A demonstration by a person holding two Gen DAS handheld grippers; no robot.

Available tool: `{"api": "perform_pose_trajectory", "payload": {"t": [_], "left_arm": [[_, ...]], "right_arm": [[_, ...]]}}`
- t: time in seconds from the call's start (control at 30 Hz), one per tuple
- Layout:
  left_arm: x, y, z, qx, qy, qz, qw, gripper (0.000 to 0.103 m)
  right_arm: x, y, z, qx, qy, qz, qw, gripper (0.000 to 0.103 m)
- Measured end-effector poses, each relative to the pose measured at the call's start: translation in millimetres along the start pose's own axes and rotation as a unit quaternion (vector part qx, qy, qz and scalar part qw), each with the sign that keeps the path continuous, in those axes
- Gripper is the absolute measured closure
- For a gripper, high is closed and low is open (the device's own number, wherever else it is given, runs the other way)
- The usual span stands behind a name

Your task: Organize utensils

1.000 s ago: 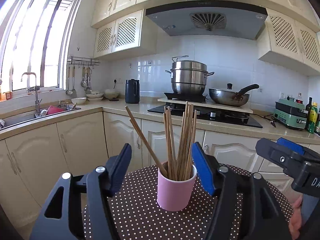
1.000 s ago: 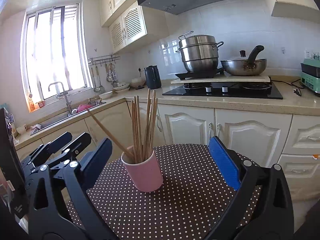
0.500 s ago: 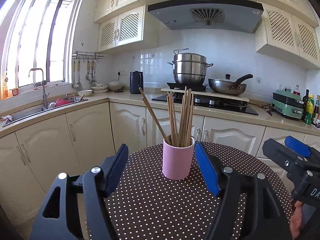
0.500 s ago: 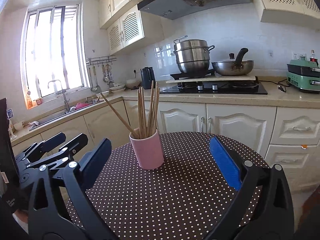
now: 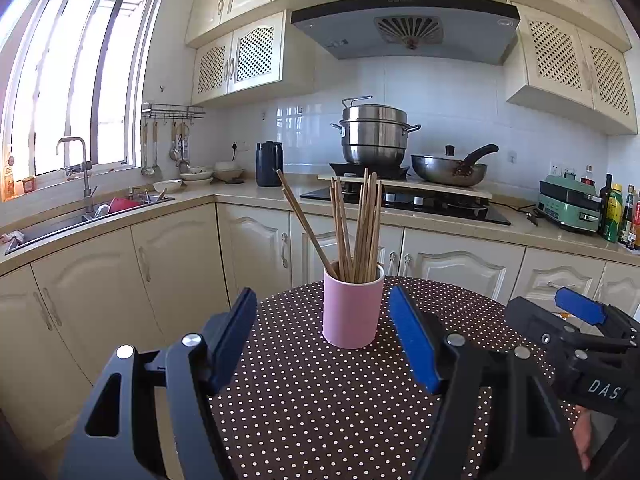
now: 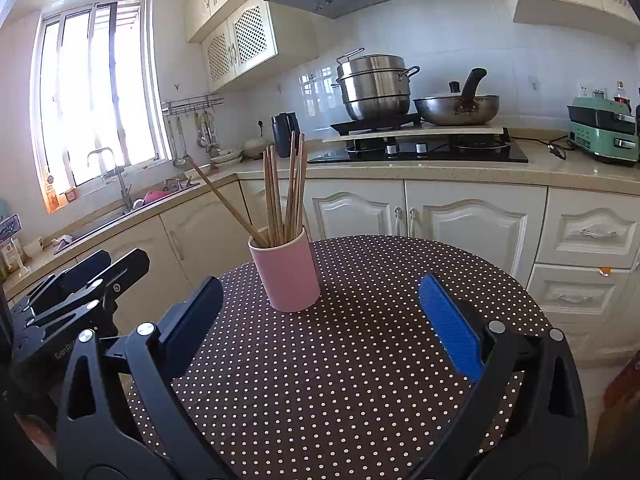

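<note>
Pink cup (image 5: 352,307) upright on the dotted table (image 5: 320,408), at twelve o'clock from the left gripper (image 5: 323,334); chopsticks (image 5: 356,228) bunched inside, one leaning toward ten o'clock. Both grippers spread wide, holding nothing; right gripper (image 6: 326,316) near, cup at eleven o'clock. Probably best: straighten the leaning stick, pinching low, steadying the cup against tipping.

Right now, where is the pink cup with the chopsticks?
The pink cup stands upright on the polka-dot table, centre in the left wrist view, just beyond the open left tongs.
</note>
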State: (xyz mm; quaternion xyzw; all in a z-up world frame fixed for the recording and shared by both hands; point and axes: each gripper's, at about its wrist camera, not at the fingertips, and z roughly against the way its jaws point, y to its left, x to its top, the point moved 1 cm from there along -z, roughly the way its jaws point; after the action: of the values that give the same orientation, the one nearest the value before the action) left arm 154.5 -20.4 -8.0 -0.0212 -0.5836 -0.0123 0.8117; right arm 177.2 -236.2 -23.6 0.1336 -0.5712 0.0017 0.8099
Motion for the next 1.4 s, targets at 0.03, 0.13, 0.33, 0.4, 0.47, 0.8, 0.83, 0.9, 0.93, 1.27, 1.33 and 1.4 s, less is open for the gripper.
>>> {"api": "perform_pose_trajectory", "payload": {"t": [0.03, 0.13, 0.33, 0.4, 0.47, 0.8, 0.83, 0.9, 0.93, 1.27, 1.33, 1.4], "left_arm": [[0.7, 0.0, 0.5, 0.001, -0.001, 0.001, 1.0, 0.035], [1.4, 0.4, 1.6, -0.002, -0.001, 0.003, 1.0, 0.035], [1.7, 0.2, 2.0, -0.001, -0.002, 0.004, 1.0, 0.035], [2.0, 0.4, 1.9, -0.004, -0.002, 0.007, 1.0, 0.035], [1.3, 0.5, 1.4, -0.003, -0.001, 0.008, 1.0, 0.035], [-0.1, 0.8, -1.5, 0.0, 0.005, 0.014, 0.9999, 0.034], [-0.3, 1.0, -1.8, 0.0, 0.006, 0.015, 0.9999, 0.034], [-0.4, 1.4, -3.0, 0.0, 0.007, 0.017, 0.9998, 0.034], [-0.8, 2.2, -3.0, 0.001, 0.007, 0.018, 0.9998, 0.034], [-2.7, 6.9, -10.2, 0.004, 0.017, 0.025, 0.9995, 0.034], [-2.9, 7.4, -11.1, 0.001, 0.018, 0.025, 0.9995, 0.034], [-2.7, 8.0, -11.9, 0.001, 0.018, 0.024, 0.9996, 0.034]], "right_arm": [[0.2, 0.7, 1.0, -0.001, 0.0, 0.0, 1.0, 0.006], [1.0, 1.1, 3.3, 0.003, 0.001, 0.0, 1.0, 0.006], [3.9, 1.9, 6.4, 0.005, -0.002, 0.001, 1.0, 0.006], [4.0, 1.6, 6.1, 0.005, -0.001, 0.0, 1.0, 0.006], [3.9, 1.0, 6.1, 0.005, 0.0, -0.005, 1.0, 0.006], [1.8, -4.3, 3.8, 0.008, 0.007, -0.02, 1.0, 0.006], [1.7, -5.1, 3.8, 0.008, 0.007, -0.022, 1.0, 0.006], [1.5, -4.5, 3.5, 0.009, 0.008, -0.021, 1.0, 0.006], [1.3, -4.1, 3.3, 0.011, 0.008, -0.019, 1.0, 0.006], [-0.1, -5.0, -1.5, 0.011, 0.015, -0.024, 1.0, 0.006], [0.2, -6.3, -2.3, 0.012, 0.016, -0.027, 0.999, 0.006], [0.4, -7.1, -2.9, 0.011, 0.016, -0.028, 0.999, 0.006]]}}
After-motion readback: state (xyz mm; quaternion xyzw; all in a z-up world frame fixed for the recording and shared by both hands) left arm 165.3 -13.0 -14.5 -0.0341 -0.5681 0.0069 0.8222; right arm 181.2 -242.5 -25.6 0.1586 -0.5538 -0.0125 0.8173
